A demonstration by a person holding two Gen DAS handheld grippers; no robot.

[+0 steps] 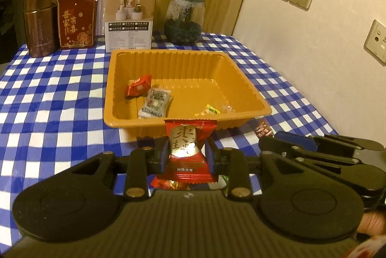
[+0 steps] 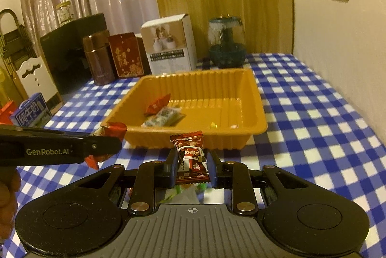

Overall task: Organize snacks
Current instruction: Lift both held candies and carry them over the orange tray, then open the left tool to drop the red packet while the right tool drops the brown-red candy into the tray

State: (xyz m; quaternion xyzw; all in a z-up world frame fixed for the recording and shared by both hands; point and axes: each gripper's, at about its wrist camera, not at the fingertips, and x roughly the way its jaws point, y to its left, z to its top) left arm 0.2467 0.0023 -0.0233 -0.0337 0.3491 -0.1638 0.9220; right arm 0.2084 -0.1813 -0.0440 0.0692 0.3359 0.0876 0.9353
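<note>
I have the orange tray (image 1: pixel 243 79) just beyond both grippers on the checked tablecloth (image 1: pixel 53 98). My left gripper (image 1: pixel 185 156) pinches a red candy (image 1: pixel 187 149); my right gripper (image 2: pixel 191 167) pinches a brown candy (image 2: pixel 190 156). Releasing too near could drop either short of the tray's near rim.

a tray (image 1: pixel 243 79) sits on the table (image 1: pixel 55 98), with three snacks in it: one packet (image 1: pixel 138 88) at its left, another (image 1: pixel 155 102) just before that, a small candy (image 1: pixel 209 110) near the front wall. behind the tray stand a box (image 1: pixel 130 16), a jar (image 1: pixel 184 19) to its right and two tins (image 1: pixel 42 21) to its left.
</note>
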